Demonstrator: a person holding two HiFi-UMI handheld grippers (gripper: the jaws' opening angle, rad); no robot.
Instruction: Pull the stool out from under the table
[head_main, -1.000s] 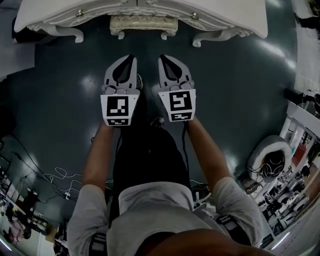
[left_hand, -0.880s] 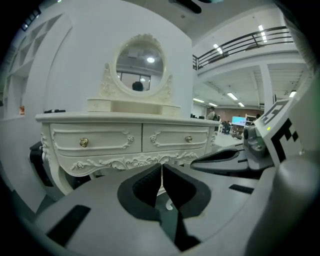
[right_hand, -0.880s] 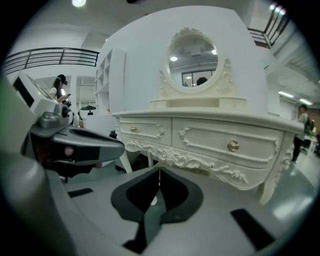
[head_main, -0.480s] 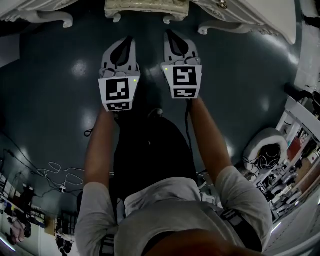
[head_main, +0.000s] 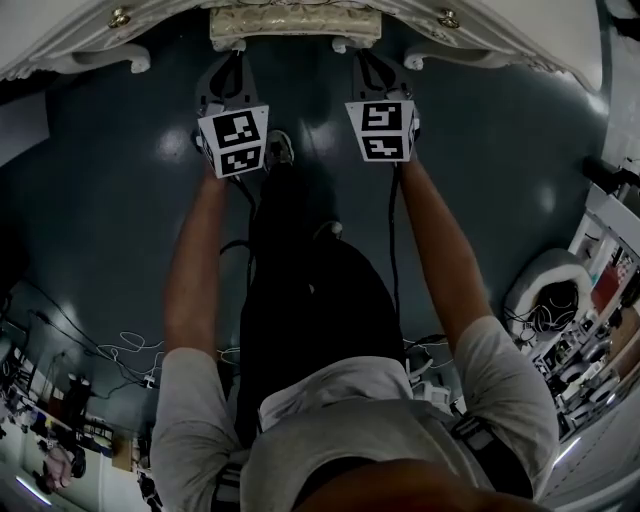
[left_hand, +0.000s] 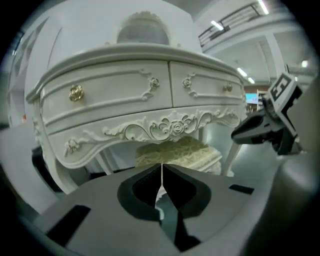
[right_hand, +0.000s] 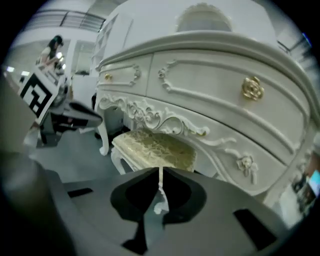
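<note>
The stool (head_main: 295, 25) has a cream patterned cushion and white carved legs. It stands tucked under the white ornate dressing table (head_main: 520, 35) at the top of the head view. My left gripper (head_main: 236, 66) and right gripper (head_main: 366, 62) are held side by side just in front of its two front corners, not touching it. In the left gripper view the jaws (left_hand: 162, 167) are shut and empty, with the stool (left_hand: 177, 152) just ahead. The right gripper (right_hand: 160, 172) is likewise shut and empty, pointing at the stool (right_hand: 155, 147).
The table's curled legs (head_main: 112, 60) (head_main: 440, 55) flank the stool. Its drawer front with gold knobs (left_hand: 76, 92) overhangs the seat. A person's shoe (head_main: 280, 150) is between the grippers. Cables (head_main: 120, 350) lie on the dark floor at left; equipment (head_main: 545, 300) crowds the right.
Both grippers have moved forward and down toward the stool, still shut. The person has stepped closer, so the table and stool now sit at the top edge of the head view.
</note>
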